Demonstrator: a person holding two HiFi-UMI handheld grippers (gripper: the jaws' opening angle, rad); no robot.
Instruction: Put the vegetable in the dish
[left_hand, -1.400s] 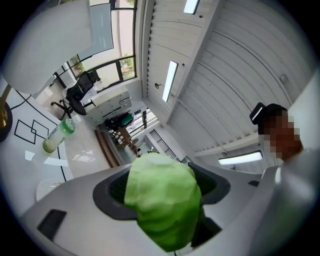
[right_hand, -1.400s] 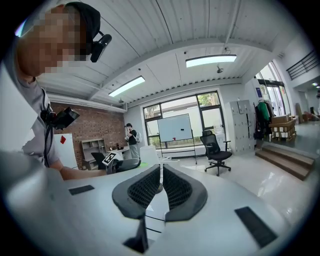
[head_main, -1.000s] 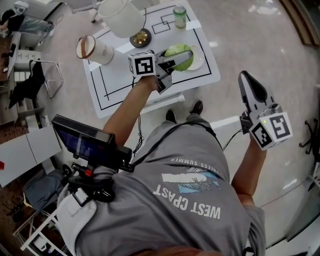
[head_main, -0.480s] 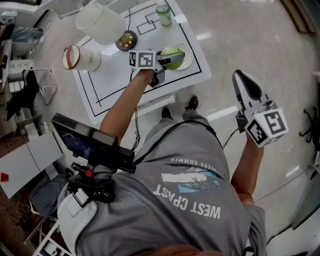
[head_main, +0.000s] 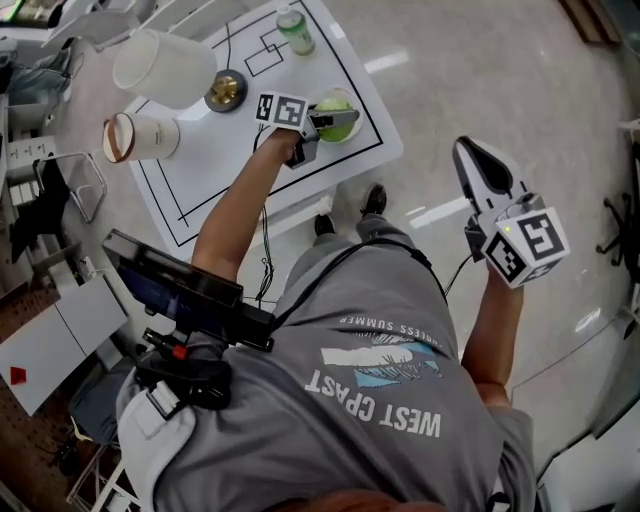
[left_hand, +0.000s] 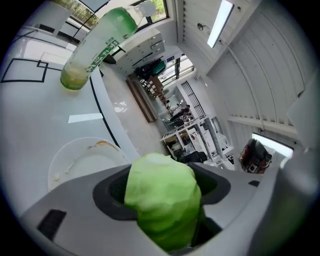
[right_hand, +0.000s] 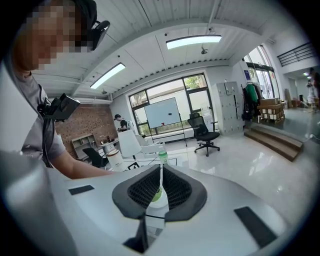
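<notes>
A light green leafy vegetable (head_main: 337, 104) is clamped in my left gripper (head_main: 340, 118), right over the white dish (head_main: 356, 126) near the table's right edge. In the left gripper view the vegetable (left_hand: 162, 197) fills the space between the dark pads, and the dish (left_hand: 82, 160) lies just ahead and below, bare but for a small smear. My right gripper (head_main: 468, 155) hangs off to the right over the floor, away from the table. Its jaws (right_hand: 160, 175) are shut with nothing in them.
On the white table (head_main: 200, 165) with black lines stand a green bottle (head_main: 295, 30), a white jug (head_main: 160, 68), a brass-coloured round thing (head_main: 226, 90) and a white cylinder on its side (head_main: 140, 137). The table's front edge is by the person's feet.
My left gripper has come down with the vegetable towards the dish and tilted. The right gripper has drifted a little lower; it stays shut.
</notes>
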